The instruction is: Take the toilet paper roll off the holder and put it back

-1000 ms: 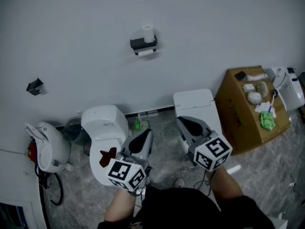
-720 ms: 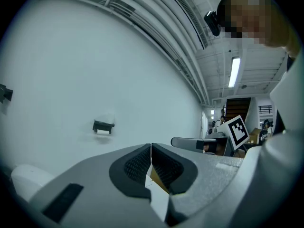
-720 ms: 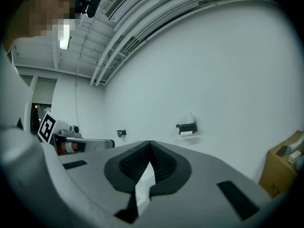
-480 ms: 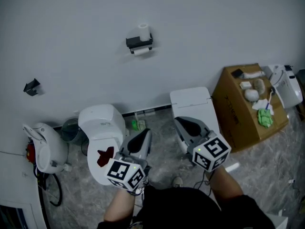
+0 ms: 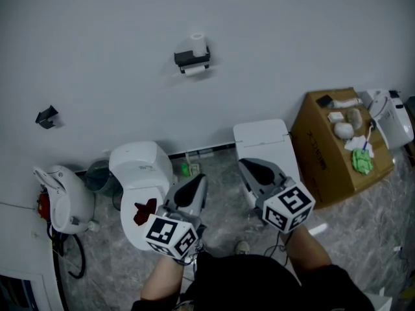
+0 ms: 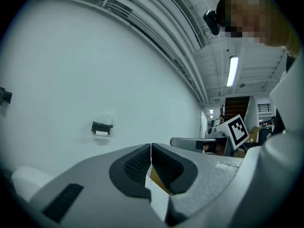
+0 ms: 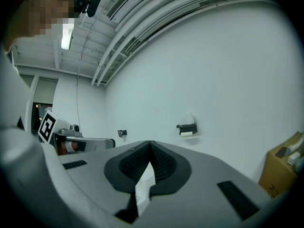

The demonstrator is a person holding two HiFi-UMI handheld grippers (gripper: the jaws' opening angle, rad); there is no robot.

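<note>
Head cam: steeply down, far off. Both gripper cams: level, twd wall. All share holder.

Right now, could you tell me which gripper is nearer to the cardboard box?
Right. The right gripper is beside the cardboard box; the left gripper lies beyond it, farther away.

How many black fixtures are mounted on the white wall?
2. The toilet paper holder sits high, near the middle; a small black bracket sits lower, far left. Others may be out of view.
</note>
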